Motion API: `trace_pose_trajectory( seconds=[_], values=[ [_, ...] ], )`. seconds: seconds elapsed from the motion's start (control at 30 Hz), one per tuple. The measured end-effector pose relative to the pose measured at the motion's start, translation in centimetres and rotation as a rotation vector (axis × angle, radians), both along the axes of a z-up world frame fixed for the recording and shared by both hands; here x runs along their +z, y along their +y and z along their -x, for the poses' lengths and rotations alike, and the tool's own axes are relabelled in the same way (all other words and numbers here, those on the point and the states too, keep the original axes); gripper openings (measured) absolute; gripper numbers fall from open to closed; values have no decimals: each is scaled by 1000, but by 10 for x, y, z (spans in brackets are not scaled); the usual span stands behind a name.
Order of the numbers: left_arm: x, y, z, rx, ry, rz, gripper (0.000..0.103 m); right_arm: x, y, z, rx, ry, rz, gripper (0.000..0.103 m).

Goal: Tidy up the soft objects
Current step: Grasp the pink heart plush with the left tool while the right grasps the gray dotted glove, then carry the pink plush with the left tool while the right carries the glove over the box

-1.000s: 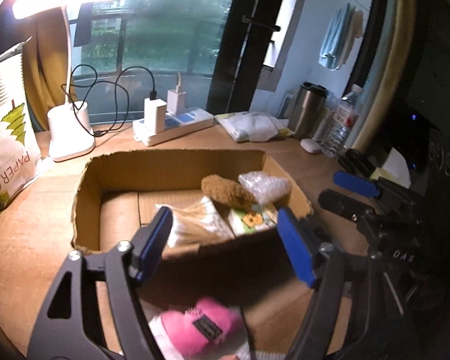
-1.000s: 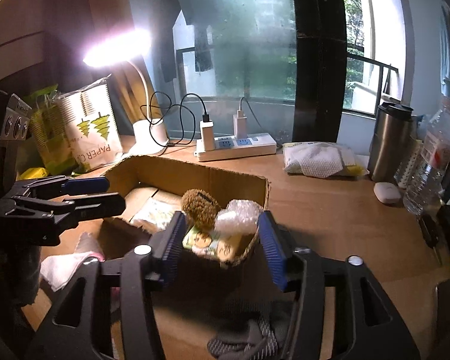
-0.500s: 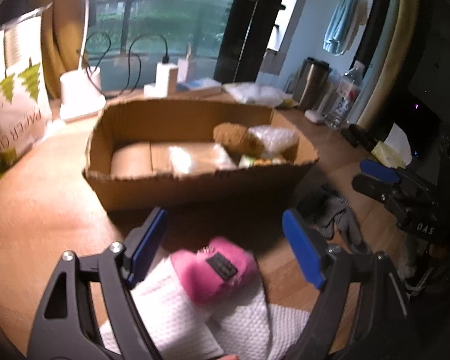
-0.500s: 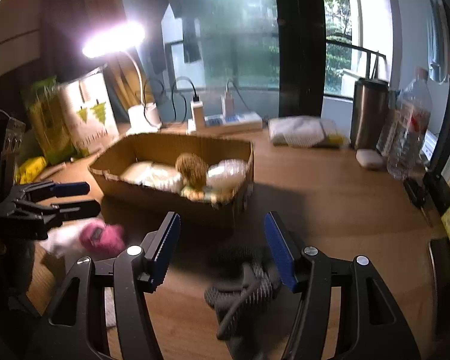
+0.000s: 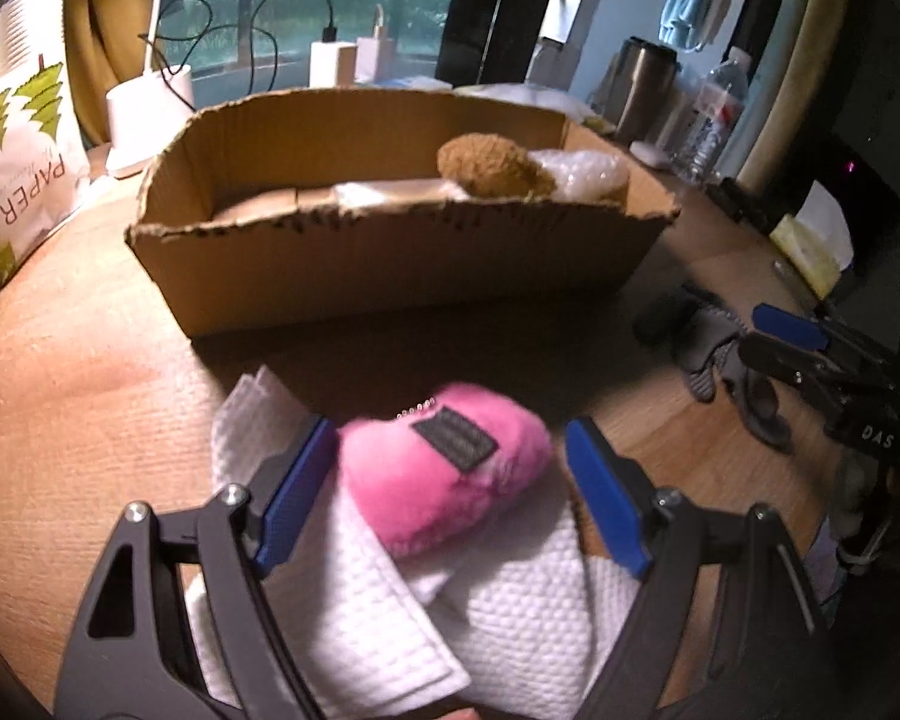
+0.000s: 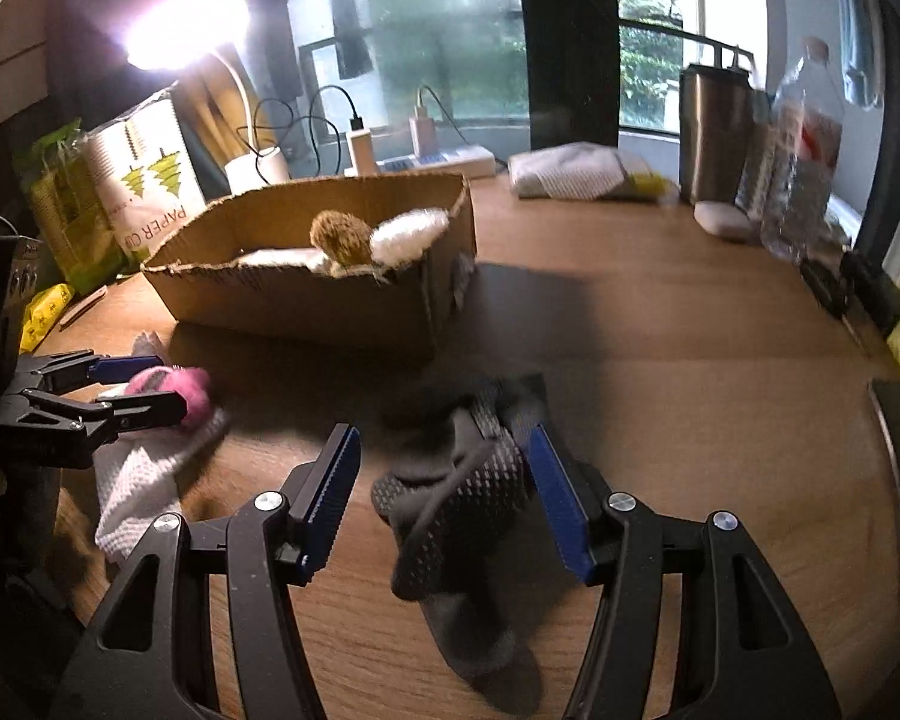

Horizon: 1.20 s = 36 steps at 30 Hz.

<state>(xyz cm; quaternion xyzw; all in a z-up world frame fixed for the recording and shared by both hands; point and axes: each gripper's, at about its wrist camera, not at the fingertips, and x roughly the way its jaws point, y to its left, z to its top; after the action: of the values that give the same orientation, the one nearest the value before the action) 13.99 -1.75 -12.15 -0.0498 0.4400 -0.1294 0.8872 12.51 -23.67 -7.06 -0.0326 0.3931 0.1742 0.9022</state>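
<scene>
**Both grippers dropped to their soft targets**

On the wooden desk [image 6: 660,324], both had descended from above the cardboard box [image 5: 390,264]. The left gripper [image 5: 450,492] gaped around the pink plush [image 5: 444,474] on the white cloth [image 5: 510,618]; the right gripper [image 6: 444,498] straddled the grey gloves [image 6: 450,498], unclamped. Grasping seemed next.

My left wrist view: low, close, angled down at desk [image 5: 78,396]. Right: likewise, slightly blurred. Both share cardboard box [image 5: 390,264].

A fluffy pink plush toy [image 5: 444,468] is being framed between the parted blue pads of the left gripper [image 5: 450,495], lying on white waffle-textured cloths [image 5: 510,612] before an open brown cardboard box [image 5: 390,252].
</scene>
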Motion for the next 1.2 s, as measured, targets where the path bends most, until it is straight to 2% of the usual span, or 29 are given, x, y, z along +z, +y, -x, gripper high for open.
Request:
trace_pose_trajectory(
  seconds=[0.23, 0.37, 0.47, 0.53, 0.57, 0.73, 1.2],
  values=[
    [-5, 4, -4, 5, 9, 15, 81, -15, -4, -1, -15, 41, 3, 62],
    [-5, -4, -2, -31, -4, -17, 80, -19, -4, -3, -12, 65, 2, 62],
    [-1, -16, 5, -68, -55, -82, 79, -20, -3, -3, -3, 74, 6, 61],
    [0, -24, 9, -98, -76, -113, 69, -22, -2, -2, -1, 76, 14, 51],
    [1, -25, 9, -103, -78, -116, 67, -22, -2, -2, -1, 75, 18, 47],
    [13, -28, 14, -125, -115, -87, 65, -20, -2, 2, 1, 49, 16, 41],
    [46, -28, 23, -134, -194, 17, 64, 2, -4, 10, 7, -19, -2, 40]
  ],
)
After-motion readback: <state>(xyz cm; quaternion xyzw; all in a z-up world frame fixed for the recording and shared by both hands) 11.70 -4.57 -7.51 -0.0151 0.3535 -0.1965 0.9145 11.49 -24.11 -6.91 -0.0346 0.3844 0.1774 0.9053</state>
